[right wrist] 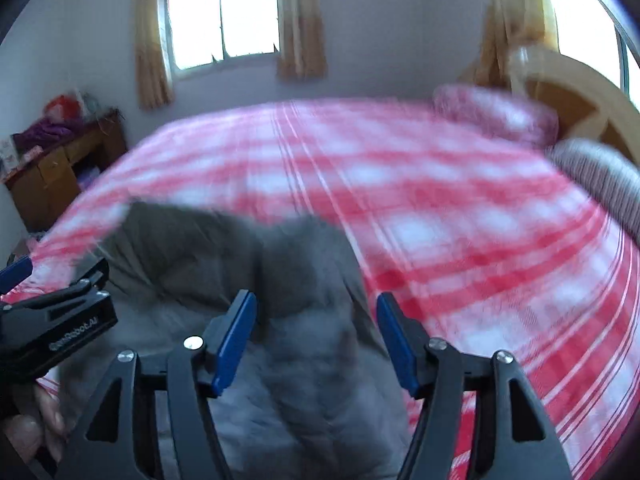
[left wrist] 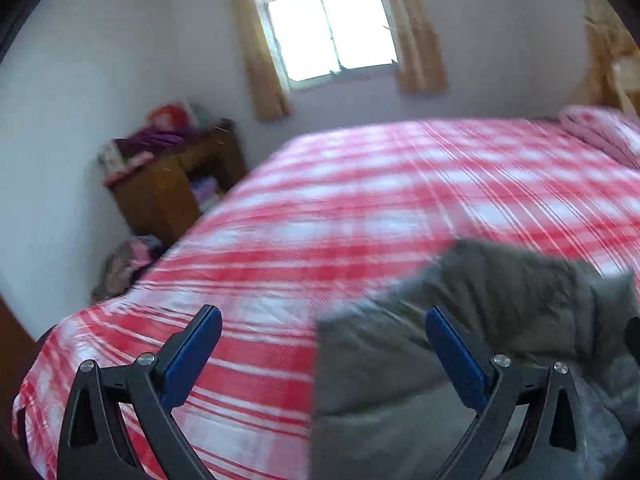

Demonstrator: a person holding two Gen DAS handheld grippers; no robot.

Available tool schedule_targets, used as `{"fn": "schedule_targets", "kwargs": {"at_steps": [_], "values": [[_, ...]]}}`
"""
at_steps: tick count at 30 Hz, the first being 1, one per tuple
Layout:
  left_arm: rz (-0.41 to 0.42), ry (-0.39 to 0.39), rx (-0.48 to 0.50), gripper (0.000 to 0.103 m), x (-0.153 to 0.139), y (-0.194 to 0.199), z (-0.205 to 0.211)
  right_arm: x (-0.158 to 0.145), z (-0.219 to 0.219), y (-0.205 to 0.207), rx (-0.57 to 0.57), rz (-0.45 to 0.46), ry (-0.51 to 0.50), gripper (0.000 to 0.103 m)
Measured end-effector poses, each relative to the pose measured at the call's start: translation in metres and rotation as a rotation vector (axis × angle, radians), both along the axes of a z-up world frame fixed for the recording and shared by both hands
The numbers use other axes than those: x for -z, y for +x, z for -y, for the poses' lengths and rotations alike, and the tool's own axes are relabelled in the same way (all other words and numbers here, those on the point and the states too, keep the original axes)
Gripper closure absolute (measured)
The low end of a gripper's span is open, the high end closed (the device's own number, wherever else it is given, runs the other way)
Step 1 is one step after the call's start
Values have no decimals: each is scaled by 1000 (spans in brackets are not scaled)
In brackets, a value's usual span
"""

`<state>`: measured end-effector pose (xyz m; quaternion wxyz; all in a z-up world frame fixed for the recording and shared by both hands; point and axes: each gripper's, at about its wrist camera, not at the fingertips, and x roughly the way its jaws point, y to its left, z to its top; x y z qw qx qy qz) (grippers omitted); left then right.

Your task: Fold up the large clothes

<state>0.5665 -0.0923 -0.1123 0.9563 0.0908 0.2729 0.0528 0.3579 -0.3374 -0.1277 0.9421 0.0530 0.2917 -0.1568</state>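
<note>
Your left gripper (left wrist: 324, 326) has its blue fingers (left wrist: 192, 356) spread wide. Nothing is between them. Under them you see the bed (left wrist: 360, 184) with its red and white checked cover, and the edge of the grey coat (left wrist: 500, 304) on the right.

Your right gripper (right wrist: 316, 320) has its fingers (right wrist: 236, 336) apart too. The coat (right wrist: 224, 264) lies under and in front of them, but the pads do not press on it, so it is let go. The coat is puffy and lies bunched up on the near part of the bed (right wrist: 460, 216). Its near end is cut off by the bottom of both pictures. You cannot tell a sleeve from a hem, because the cloth is blurred.

In the right view your left gripper (right wrist: 16, 270) pokes in at the left edge. Only one blue tip and the black body show. Part of your hand (right wrist: 36, 420) is below it, mostly cut off.

Everything is smeared, so the checks look like streaks. At the far right of the bed a pink pillow (right wrist: 496, 114) and a striped roll (right wrist: 600, 184) are fuzzy. A wooden headboard (right wrist: 576, 96) is behind them, partly cut off. By the far wall a brown cabinet (left wrist: 176, 184) holds a heap of things you cannot make out. The window (left wrist: 328, 28) is so bright that nothing shows through it.
</note>
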Motion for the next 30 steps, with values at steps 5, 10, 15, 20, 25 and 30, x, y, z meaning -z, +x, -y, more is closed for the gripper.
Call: {"fn": "schedule_targets", "kwargs": {"at_steps": [5,10,15,20,25,30], "values": [[-113,13,-13,1,32,26,-8,-6,-21,32,-172,-2,-15,40],[-133,-10,-5,1,53,29,0,41,26,50,-61,-67,71,41],[-139,5,-8,1,66,31,11,52,36,49,-56,-63,98,41],[-164,-30,-9,1,73,35,7,58,34,53,-58,-67,114,41],[-174,-14,-11,1,77,37,10,64,36,56,-60,-87,134,41],[-197,-27,-7,1,81,41,8,68,36,59,-55,-111,132,41]]}}
